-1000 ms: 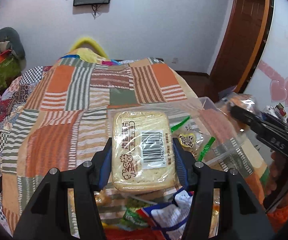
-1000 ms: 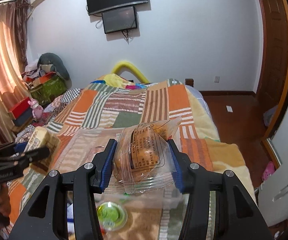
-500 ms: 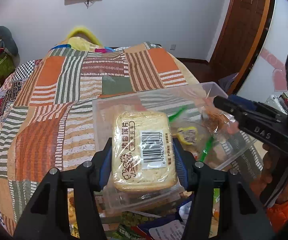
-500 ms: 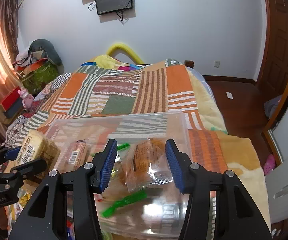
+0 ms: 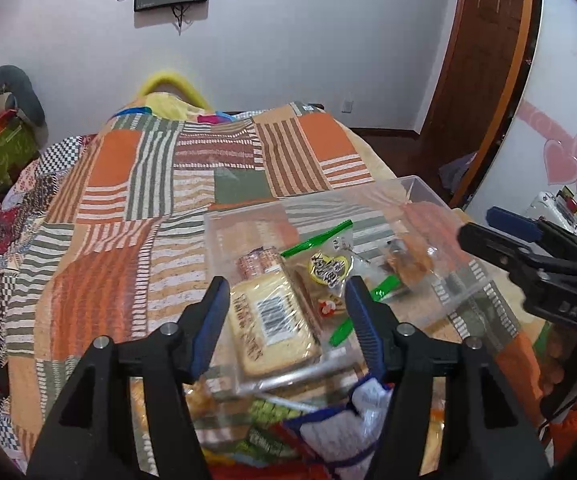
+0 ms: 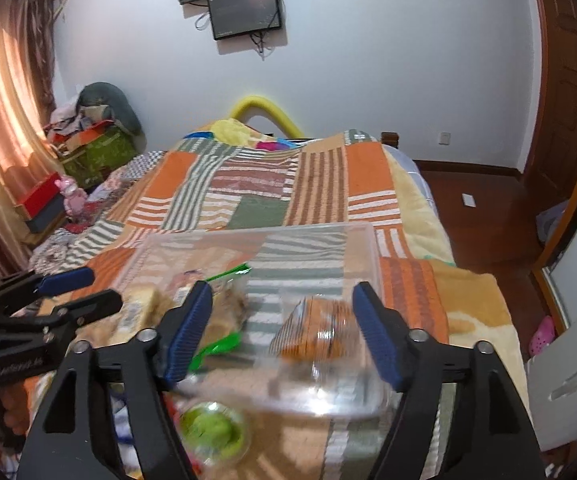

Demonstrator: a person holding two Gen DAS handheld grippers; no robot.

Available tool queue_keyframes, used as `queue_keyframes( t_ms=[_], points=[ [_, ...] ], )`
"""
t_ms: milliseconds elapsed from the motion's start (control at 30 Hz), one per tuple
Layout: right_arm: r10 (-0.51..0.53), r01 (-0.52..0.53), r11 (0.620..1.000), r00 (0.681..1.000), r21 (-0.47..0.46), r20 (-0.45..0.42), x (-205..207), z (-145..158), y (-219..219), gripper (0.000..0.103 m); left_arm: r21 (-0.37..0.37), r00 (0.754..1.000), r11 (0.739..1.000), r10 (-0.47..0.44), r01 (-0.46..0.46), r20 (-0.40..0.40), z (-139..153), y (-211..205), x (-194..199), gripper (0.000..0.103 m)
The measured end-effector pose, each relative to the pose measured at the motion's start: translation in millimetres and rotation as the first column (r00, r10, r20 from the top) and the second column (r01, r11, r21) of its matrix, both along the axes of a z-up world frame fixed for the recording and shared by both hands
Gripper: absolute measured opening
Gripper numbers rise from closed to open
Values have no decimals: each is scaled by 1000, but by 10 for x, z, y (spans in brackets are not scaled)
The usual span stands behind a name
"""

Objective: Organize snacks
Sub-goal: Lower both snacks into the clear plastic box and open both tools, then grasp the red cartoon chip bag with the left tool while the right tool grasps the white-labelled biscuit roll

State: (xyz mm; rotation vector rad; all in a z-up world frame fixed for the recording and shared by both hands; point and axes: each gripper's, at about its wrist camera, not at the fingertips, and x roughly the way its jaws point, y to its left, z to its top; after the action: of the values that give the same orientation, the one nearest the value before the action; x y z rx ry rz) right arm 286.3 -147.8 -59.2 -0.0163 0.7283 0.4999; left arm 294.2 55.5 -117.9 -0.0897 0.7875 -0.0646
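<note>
Both the left gripper and right gripper have just been opening and hold nothing, their cake pack and bun pack lying in the clear box on the bed's near edge, where withdrawing jaws risk snagging a wrapper.

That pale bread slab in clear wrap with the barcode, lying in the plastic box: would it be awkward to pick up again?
Probably not. The bread slab looks blocky and thick, so it likely keeps its shape rather than flopping. Its glossy wrap may be a bit slippery. It is probably light and soft, so a hard squeeze could dent it. It lies flat in the clear box, unlikely to roll.
</note>
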Motion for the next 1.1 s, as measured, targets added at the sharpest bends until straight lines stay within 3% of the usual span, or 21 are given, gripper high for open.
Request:
queue_keyframes(
  t_ms=[333,500,767,967,1100],
  points=[
    [32,-33,999,999,5,27,-412,138,-73,78,26,1000,1000,13,-13,-15,101,276,-656,79],
    [51,-51,998,998,-31,23,-637,52,-36,78,57,999,998,30,-28,-28,63,392,-1022,81],
    [66,-67,998,993,-8,-93,-900,-281,-43,78,2,995,1000,29,-29,-96,-231,400,-1453,82],
    [49,-57,998,986,-40,-161,-964,-519,24,79,38,992,999,-3,8,-129,-492,194,-1638,82],
    [42,-48,999,973,-22,-226,-983,-680,58,78,20,988,999,-30,34,-150,-588,74,-1665,82]
  ],
)
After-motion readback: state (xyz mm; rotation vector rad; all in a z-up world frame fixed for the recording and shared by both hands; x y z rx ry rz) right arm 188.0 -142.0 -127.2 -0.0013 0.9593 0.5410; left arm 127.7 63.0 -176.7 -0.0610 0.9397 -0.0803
